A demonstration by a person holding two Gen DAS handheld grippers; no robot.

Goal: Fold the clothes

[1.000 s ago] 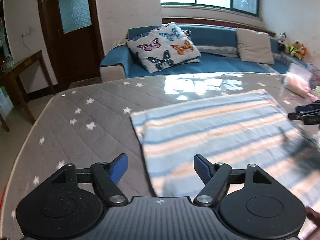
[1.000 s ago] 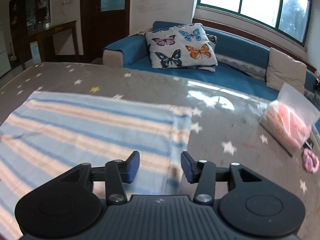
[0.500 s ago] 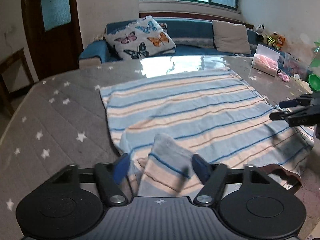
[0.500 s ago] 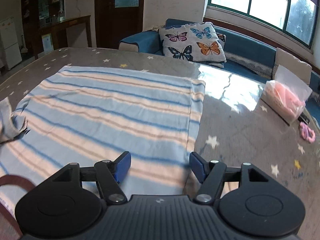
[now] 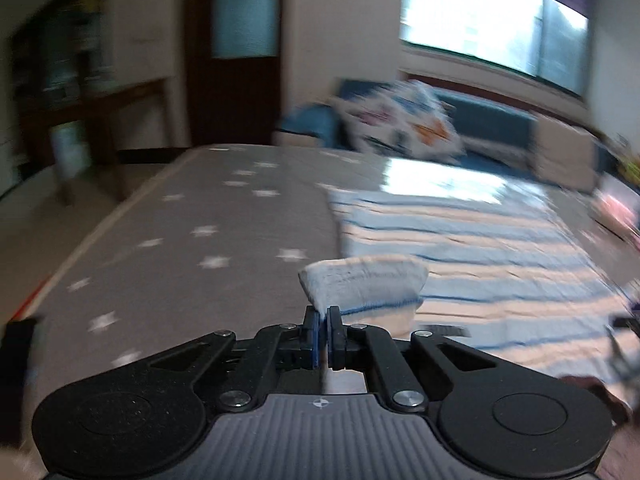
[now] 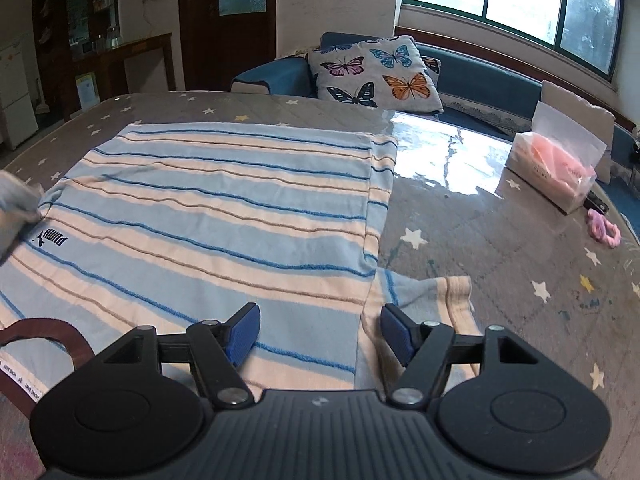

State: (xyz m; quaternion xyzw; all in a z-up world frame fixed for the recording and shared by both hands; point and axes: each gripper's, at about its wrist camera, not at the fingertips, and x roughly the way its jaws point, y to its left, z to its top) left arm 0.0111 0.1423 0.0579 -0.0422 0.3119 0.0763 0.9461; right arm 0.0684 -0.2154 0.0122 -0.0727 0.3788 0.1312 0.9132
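On the starred table (image 6: pixel 500 248), a striped shirt (image 6: pixel 224 216) is spread flat. Its sleeve (image 5: pixel 362 282) is clamped in the left claw (image 5: pixel 323 316), at twelve o'clock from the pads. The right claw (image 6: pixel 318 334) is held apart above the other sleeve (image 6: pixel 436 296). Sleeve folding seems under way; next, that sleeve should be gripped and both drawn inward.

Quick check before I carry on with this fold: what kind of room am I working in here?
Most likely a home living room. A blue sofa with a butterfly cushion sits under a wide window, and the striped garment lies on a star-patterned table cover.
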